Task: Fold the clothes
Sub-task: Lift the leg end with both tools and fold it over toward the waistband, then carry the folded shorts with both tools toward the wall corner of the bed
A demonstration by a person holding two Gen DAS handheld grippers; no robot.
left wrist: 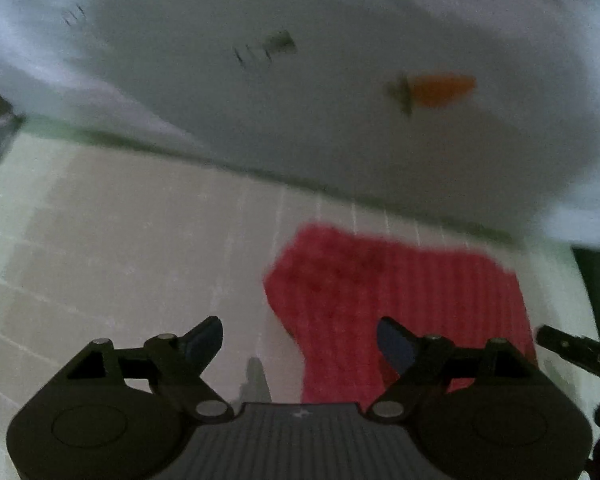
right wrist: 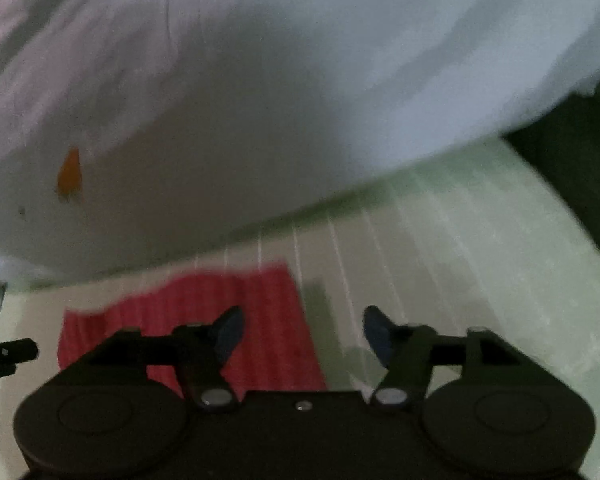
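A folded red ribbed cloth lies on the pale striped surface, just ahead of my left gripper, which is open and empty. In the right wrist view the same red cloth lies ahead and left of my right gripper, also open and empty. A large white garment with an orange carrot print lies beyond the red cloth and fills the top of both views; its print shows in the right wrist view too. Both views are blurred.
The pale striped surface ends at a dark edge on the right. The tip of the other gripper shows at the right edge of the left view and the left edge of the right view.
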